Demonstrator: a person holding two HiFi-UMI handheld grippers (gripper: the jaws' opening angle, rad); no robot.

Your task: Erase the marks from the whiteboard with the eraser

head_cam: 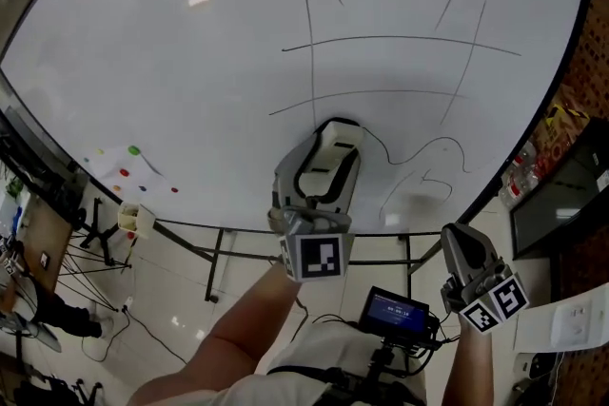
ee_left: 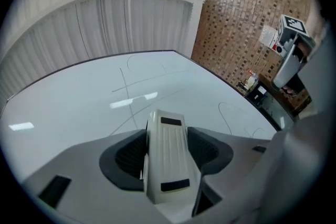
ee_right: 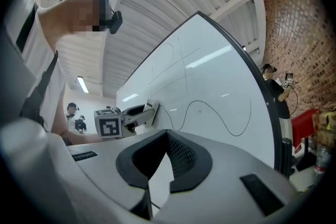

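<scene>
A big whiteboard (head_cam: 190, 62) fills the head view, carrying thin black marks: a grid of lines (head_cam: 381, 40) and a squiggle (head_cam: 428, 162) lower right. My left gripper (head_cam: 328, 155) is shut on the white eraser (head_cam: 339, 138), whose far end lies at the board just left of the squiggle. The left gripper view shows the eraser (ee_left: 167, 165) clamped between the dark pads (ee_left: 126, 157). My right gripper (head_cam: 457, 238) hangs below the board's lower right edge, shut and with nothing in it (ee_right: 168, 152). From its view the left gripper (ee_right: 126, 118) shows at the board (ee_right: 210, 81).
Coloured magnets (head_cam: 133, 150) dot the board's lower left, with a small cup (head_cam: 135, 219) below them. The stand's legs (head_cam: 219, 261) cross under the board. A small screen (head_cam: 398, 311) sits at my chest. A shelf with bottles (head_cam: 521, 174) and a brick wall stand to the right.
</scene>
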